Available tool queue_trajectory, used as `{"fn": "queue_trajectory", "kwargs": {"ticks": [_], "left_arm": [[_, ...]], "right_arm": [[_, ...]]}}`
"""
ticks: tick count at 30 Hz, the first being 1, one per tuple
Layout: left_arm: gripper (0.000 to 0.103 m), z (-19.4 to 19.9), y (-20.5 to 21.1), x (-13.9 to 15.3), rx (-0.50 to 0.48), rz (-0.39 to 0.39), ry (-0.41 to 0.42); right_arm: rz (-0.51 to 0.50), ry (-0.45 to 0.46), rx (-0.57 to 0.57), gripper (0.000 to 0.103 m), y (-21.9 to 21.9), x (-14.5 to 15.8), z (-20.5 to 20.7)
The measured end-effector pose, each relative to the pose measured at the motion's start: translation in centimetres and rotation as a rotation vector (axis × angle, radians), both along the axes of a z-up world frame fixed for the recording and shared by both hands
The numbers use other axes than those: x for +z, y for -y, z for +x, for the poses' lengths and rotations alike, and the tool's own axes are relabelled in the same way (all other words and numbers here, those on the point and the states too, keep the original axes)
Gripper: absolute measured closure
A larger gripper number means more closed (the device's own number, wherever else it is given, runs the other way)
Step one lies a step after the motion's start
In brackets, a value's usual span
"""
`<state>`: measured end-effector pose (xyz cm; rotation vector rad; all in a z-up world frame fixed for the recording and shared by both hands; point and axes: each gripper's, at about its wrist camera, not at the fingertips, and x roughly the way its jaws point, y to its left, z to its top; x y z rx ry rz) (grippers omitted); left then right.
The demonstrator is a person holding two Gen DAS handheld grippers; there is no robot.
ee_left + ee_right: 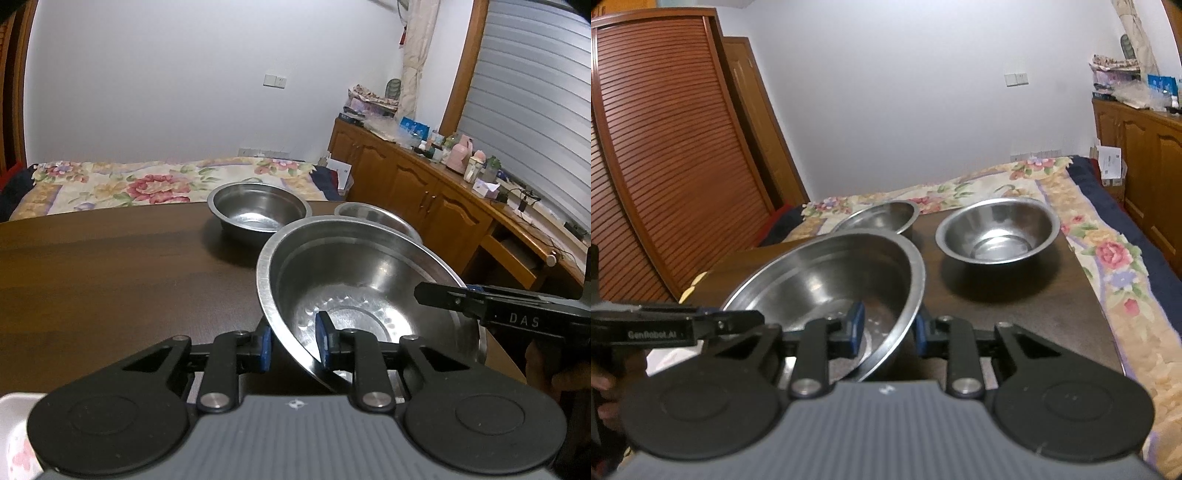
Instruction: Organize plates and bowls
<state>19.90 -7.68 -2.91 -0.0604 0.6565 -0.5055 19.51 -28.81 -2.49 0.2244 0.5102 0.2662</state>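
Note:
A large steel bowl (354, 280) is held tilted above the dark wooden table (110, 273). My left gripper (293, 341) is shut on its near left rim, one blue pad inside the wall and one outside. My right gripper (888, 326) is shut on the same large steel bowl (827, 280) at its right rim, and it shows in the left wrist view as a black bar (498, 306). A medium steel bowl (258, 210) stands at the table's far edge; a smaller steel bowl (373, 216) sits half hidden behind the big one. In the right wrist view these are the medium bowl (882, 218) and smaller bowl (995, 230).
A bed with a floral cover (147, 182) lies beyond the table. Wooden cabinets (424, 192) with clutter run along the right wall. A slatted wardrobe door (665, 147) stands left. A white floral dish (16, 435) shows at the lower left corner. A hand (554, 373) grips the right tool.

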Motion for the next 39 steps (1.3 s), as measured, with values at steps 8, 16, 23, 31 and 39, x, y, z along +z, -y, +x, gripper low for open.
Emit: {"fn": "queue_trajectory", "kwargs": {"ticks": [8, 16, 23, 31, 39], "left_arm": [[0.078, -2.8, -0.7, 0.2, -0.007, -0.003, 0.014], [0.077, -5.5, -1.1, -0.3, -0.007, 0.006, 0.028], [0.077, -6.9, -1.4, -0.5, -0.010, 0.017, 0.035], [0.077, -7.1, -1.5, -0.6, -0.001, 0.026, 0.031], [0.077, -7.0, -1.3, -1.0, 0.006, 0.033, 0.017]], "right_arm": [[-0.012, 0.005, -0.005, 0.074, -0.8, 0.3, -1.9], [-0.005, -0.004, -0.015, 0.074, -0.7, -0.1, -3.4], [-0.002, -0.014, -0.011, 0.074, -0.9, -0.4, -4.5], [-0.008, -0.024, -0.006, 0.074, -1.6, -0.7, -4.9], [-0.012, -0.039, -0.003, 0.074, -1.6, -1.0, -4.7]]}}
